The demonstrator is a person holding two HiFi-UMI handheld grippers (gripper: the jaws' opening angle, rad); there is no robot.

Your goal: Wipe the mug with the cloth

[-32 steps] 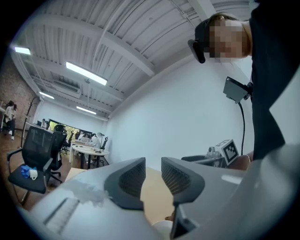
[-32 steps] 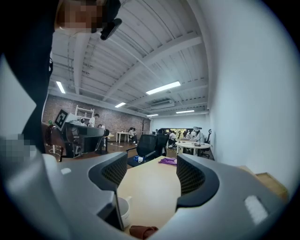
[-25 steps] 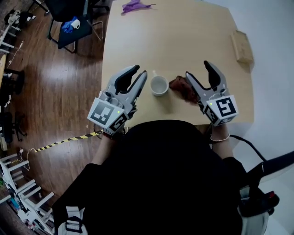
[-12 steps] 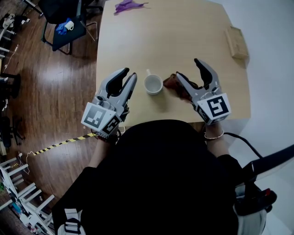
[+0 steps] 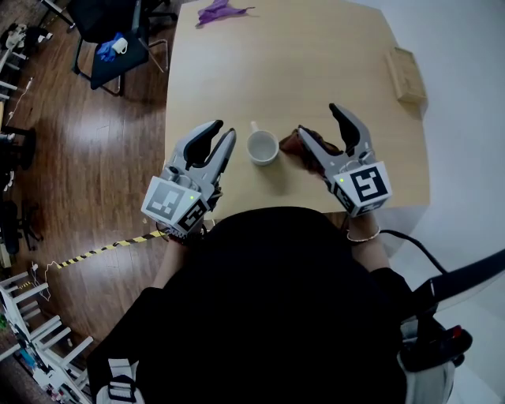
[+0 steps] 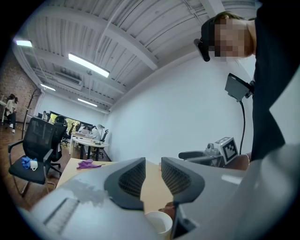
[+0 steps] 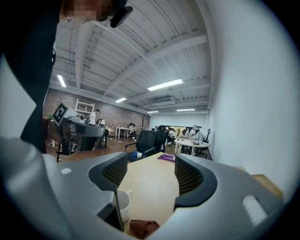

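A white mug [image 5: 263,147] stands upright near the front edge of the tan table [image 5: 316,55], handle pointing away from me. A crumpled brown cloth [image 5: 293,142] lies just right of it, partly hidden under my right gripper [image 5: 319,125]. That gripper hovers over the cloth, wide open and empty. My left gripper [image 5: 222,132] floats left of the mug, jaws only narrowly apart, holding nothing. In the left gripper view, mug [image 6: 158,221] and cloth [image 6: 167,207] sit low beneath the gripper [image 6: 153,164]. The right gripper view puts mug [image 7: 123,201] and cloth [image 7: 143,228] below the gripper [image 7: 151,164].
A purple rag [image 5: 223,11] lies at the table's far end. A flat wooden block [image 5: 406,75] rests near the right edge. An office chair [image 5: 110,31] stands on the wood floor to the left. My body is close against the table's front edge.
The right gripper has edged left over the cloth, nearer the mug. The left gripper's jaws stand slightly closer together than a second ago. Mug and cloth have not moved.
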